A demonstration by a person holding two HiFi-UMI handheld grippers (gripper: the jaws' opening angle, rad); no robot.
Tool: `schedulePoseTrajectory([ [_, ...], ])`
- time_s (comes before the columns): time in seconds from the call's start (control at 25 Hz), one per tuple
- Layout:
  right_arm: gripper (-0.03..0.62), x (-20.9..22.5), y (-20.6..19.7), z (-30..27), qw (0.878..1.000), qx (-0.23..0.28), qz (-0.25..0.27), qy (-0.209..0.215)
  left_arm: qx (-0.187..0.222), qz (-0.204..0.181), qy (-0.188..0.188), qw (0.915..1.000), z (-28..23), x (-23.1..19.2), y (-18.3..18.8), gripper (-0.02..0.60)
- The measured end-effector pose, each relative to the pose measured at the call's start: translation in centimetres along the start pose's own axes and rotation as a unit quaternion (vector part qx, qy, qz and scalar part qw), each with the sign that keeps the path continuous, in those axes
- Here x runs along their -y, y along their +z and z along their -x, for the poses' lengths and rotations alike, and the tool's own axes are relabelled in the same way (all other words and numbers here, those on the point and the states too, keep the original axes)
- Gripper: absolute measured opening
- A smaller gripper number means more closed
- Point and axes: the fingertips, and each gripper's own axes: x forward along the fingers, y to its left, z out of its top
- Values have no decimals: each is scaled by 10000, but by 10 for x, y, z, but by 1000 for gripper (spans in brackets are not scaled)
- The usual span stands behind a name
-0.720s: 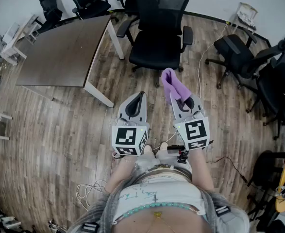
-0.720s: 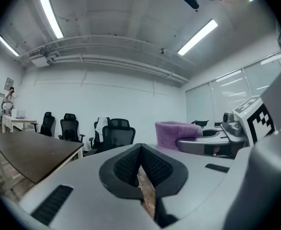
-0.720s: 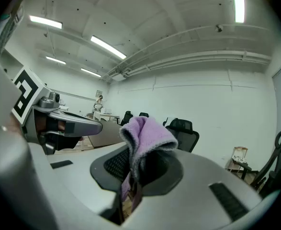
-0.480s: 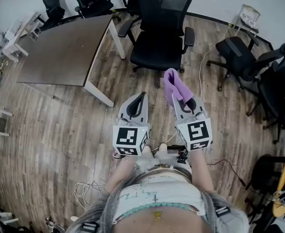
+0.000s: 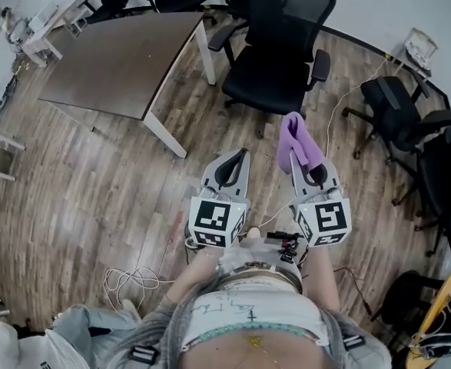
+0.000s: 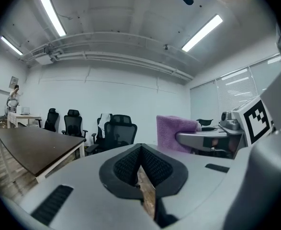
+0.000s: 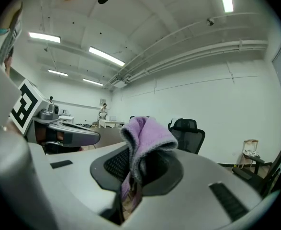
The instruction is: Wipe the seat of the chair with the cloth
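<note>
Between the right gripper's jaws a purple cloth is clamped, its fold sticking up past the tips. Nothing is held by the left gripper, whose jaws are pressed together. Ahead, the chair is seen beside a table, apart from the cloth.

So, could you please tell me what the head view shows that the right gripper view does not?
Only the head view shows the floor, the cables on it and the person's torso. Only the right gripper view shows the ceiling lights and the right gripper with its jaws pinching the cloth. Both show the cloth, the left gripper and a black chair ahead.
</note>
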Motion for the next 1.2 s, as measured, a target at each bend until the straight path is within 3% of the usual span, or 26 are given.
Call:
schedulePoseTrajectory([
  [0.44, 48, 12, -8, -37, 9999, -81, -117, 67, -56, 77, 39, 9999, -28, -26, -4, 3],
  [0.84, 48, 34, 0, -118, 9999, -52, -126, -21, -37, 75, -298, 9995, -102, -83, 12, 3],
  [1.2, 48, 34, 15, -190, 9997, 2, -19, -251, -69, 65, -503, 9987, -139, -147, 21, 3],
])
